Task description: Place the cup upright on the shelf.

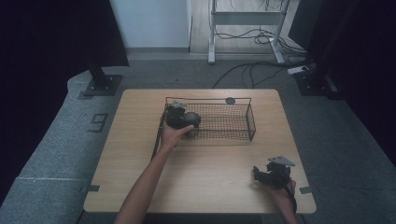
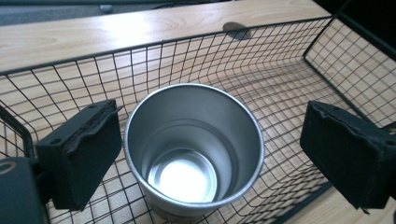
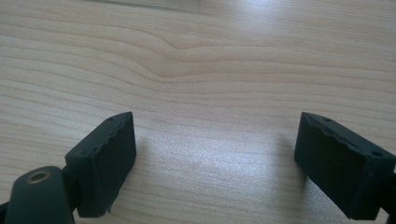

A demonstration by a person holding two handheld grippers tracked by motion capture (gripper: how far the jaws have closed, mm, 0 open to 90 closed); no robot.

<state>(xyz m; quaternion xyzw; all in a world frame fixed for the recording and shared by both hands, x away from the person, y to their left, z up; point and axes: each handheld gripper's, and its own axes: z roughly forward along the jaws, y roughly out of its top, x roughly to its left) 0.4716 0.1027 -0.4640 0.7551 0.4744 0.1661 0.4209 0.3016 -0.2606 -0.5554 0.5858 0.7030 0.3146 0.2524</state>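
A grey carpeted floor (image 1: pixel 56 154) lies all round, dark curtains hang at both sides, and the white metal legs of a desk frame (image 1: pixel 245 28) with loose cables stand at the back. In the middle sits the pale rectangular wooden surface (image 1: pixel 210 186), its grain plain in the right gripper view.

On the far half of that surface stands a black rectangular wire-mesh basket (image 1: pixel 233 123), long side across the high view. At its left end stands a round, upright brushed-steel cup (image 2: pixel 194 149), open mouth up, on the mesh floor close to the basket's end wall. The cup holds nothing; its shiny bottom shows clean. A small dark round disc (image 1: pixel 229 100) lies on the wood just behind the basket's far rim.

The left gripper (image 2: pixel 210 154), held by a bare forearm that comes in from the bottom edge, hangs over the basket's left end. Its jaws stand spread on either side of the cup, both pads clear of the steel wall, the left pad just beside it and the right pad farther off.

The right gripper (image 3: pixel 217 158) rests near the surface's near right corner, well apart from the basket, jaws spread wide over bare wood with nothing between them.
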